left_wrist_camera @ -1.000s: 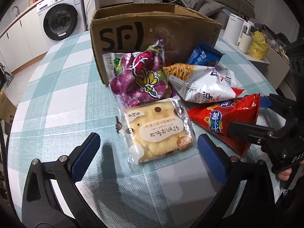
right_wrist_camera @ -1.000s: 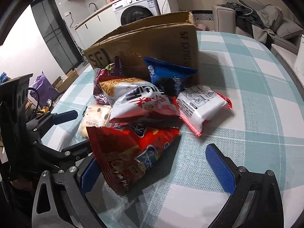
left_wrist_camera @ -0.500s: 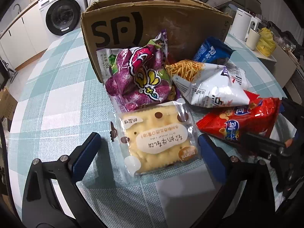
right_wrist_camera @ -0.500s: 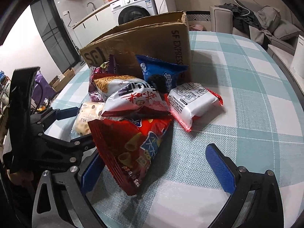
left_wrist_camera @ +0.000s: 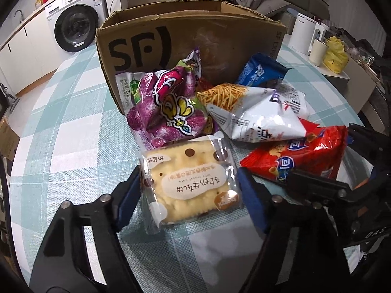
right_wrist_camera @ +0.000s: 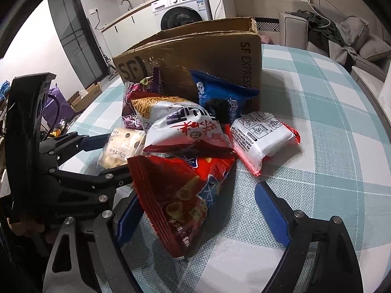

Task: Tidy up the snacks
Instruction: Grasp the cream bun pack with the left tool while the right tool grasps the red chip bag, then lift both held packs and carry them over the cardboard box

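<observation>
A clear pack of yellow crackers (left_wrist_camera: 190, 183) lies flat on the checked tablecloth (left_wrist_camera: 61, 122). My left gripper (left_wrist_camera: 189, 195) straddles it; its jaws are closing and the blue pads sit right at the wrapper's side edges. A red chip bag (right_wrist_camera: 185, 190) lies between the closing jaws of my right gripper (right_wrist_camera: 199, 217); the left pad is close to the bag, the right pad stands well apart. Behind them are a purple bag (left_wrist_camera: 166, 112), a white noodle-snack bag (left_wrist_camera: 256, 117), a blue bag (left_wrist_camera: 261, 70) and a white-and-red pack (right_wrist_camera: 261, 139). The open cardboard box (left_wrist_camera: 195, 36) stands at the back.
A white kettle (left_wrist_camera: 303, 36), a mug (left_wrist_camera: 317, 51) and a yellow bag (left_wrist_camera: 334, 53) stand on a side surface to the right. A washing machine (left_wrist_camera: 73, 29) and a sofa (right_wrist_camera: 354, 41) are beyond the table. Bare cloth lies left and right of the pile.
Both grippers' jaws have narrowed: the left pair came in to the cracker pack's edges, the right pair closed partway around the red bag. The snacks have not shifted.
</observation>
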